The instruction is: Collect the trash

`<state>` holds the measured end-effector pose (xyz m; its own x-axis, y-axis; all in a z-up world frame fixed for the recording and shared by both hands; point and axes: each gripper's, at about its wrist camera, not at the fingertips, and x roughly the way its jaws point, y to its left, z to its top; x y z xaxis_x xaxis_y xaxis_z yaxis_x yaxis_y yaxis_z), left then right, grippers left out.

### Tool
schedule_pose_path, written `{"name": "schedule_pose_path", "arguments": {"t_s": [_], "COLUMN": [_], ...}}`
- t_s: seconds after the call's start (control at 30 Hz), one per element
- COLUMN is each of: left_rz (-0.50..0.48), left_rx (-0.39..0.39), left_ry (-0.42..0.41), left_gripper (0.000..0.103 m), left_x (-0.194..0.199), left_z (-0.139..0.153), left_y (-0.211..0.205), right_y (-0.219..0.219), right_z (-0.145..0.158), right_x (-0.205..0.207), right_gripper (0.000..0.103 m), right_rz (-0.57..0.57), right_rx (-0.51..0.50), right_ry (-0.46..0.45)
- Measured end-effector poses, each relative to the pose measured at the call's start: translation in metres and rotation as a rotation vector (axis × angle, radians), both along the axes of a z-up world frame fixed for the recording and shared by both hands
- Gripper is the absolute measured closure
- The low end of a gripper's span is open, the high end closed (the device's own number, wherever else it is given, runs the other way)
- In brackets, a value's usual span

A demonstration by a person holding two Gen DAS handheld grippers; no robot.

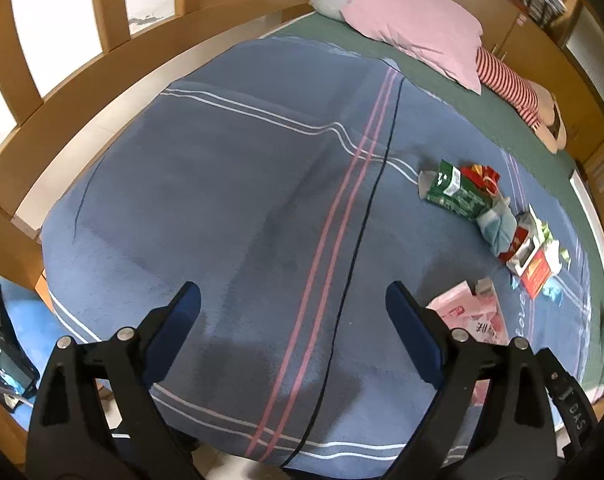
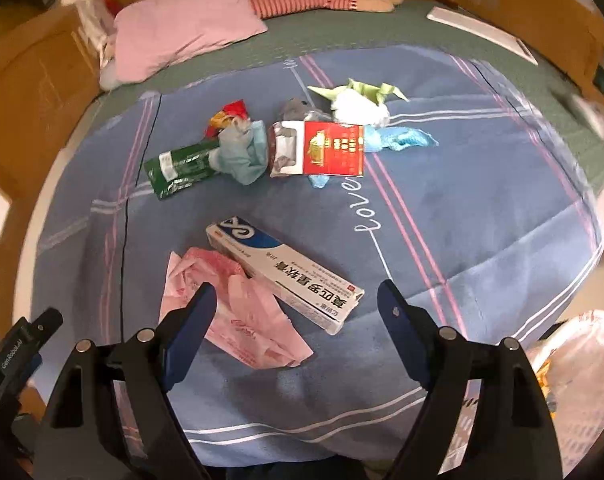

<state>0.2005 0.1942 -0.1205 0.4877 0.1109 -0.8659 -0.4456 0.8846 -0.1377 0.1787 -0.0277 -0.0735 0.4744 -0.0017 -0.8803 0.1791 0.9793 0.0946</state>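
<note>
Right hand-held gripper (image 2: 295,300) up front, jaws spread wide with nothing pinched, hanging over a crumpled pink wrapper (image 2: 237,312) and a white-and-blue toothpaste box (image 2: 281,272) lying across it on the blue blanket (image 2: 462,240). Further back, more trash bunched together: green packet (image 2: 181,170), red-and-white carton (image 2: 322,150), pale blue wads (image 2: 402,138), green paper bits (image 2: 362,90), pink pillow (image 2: 181,28) behind. Left hand-held gripper (image 1: 293,304) spread too, empty, over bare blanket, trash off to its right.
</note>
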Motion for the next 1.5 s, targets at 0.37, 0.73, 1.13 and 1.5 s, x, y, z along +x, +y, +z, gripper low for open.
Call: {"name": "schedule_pose_path", "arguments": {"t_s": [0.37, 0.73, 1.13, 1.5], "left_rz": [0.018, 0.096, 0.054, 0.074], "left_rx": [-0.012, -0.046, -0.113, -0.129], "left_ry": [0.002, -0.008, -0.067, -0.029], "left_gripper": [0.01, 0.01, 0.01, 0.01], "left_x": [-0.002, -0.007, -0.01, -0.004], "left_z": [-0.001, -0.002, 0.005, -0.004], "left_y": [0.004, 0.021, 0.018, 0.015], "right_y": [0.028, 0.042, -0.022, 0.006], "right_z": [-0.032, -0.003, -0.022, -0.074], "right_x": [0.017, 0.001, 0.033, 0.05], "right_gripper": [0.03, 0.034, 0.033, 0.032], "right_rz": [0.195, 0.244, 0.064, 0.217], "right_rx": [0.02, -0.05, 0.111, -0.029], "right_ry": [0.183, 0.026, 0.038, 0.219]}}
